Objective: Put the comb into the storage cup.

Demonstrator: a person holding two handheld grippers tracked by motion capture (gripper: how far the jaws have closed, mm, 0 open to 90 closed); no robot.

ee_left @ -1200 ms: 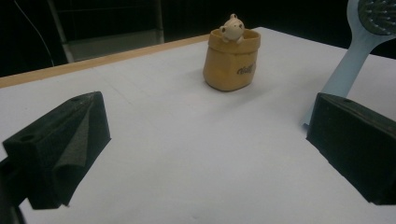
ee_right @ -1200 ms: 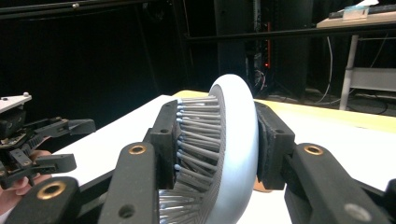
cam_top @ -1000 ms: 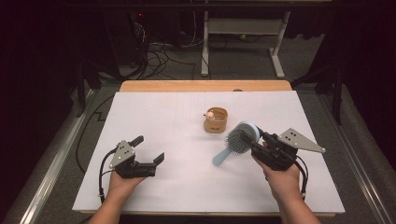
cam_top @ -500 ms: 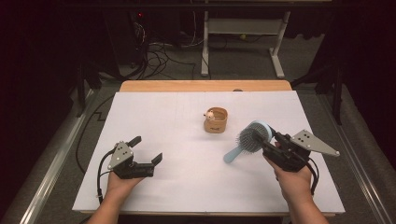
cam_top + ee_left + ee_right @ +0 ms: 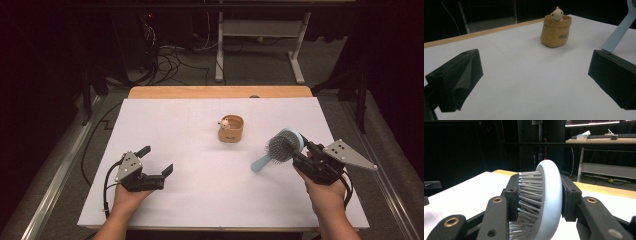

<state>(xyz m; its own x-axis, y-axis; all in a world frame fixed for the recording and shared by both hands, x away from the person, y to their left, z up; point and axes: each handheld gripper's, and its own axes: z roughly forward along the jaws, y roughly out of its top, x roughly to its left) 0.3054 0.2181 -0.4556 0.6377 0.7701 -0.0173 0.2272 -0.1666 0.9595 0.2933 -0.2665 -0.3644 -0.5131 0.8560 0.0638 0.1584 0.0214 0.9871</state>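
From the high view, the right tool is clamping the head of a light blue hairbrush above the right side of the white tabletop, the handle slanting down toward the surface. The left tool is resting low over the near left part, its jaws standing wide apart with nothing between them. A small tan pot with a little figure at its rim is sitting near the middle, well apart from both tools.

In the left gripper view, the jaws are gaping over bare tabletop, with the pot ahead and the brush handle at the right edge.

In the right gripper view, both pads are pressing the brush head, bristles facing left.
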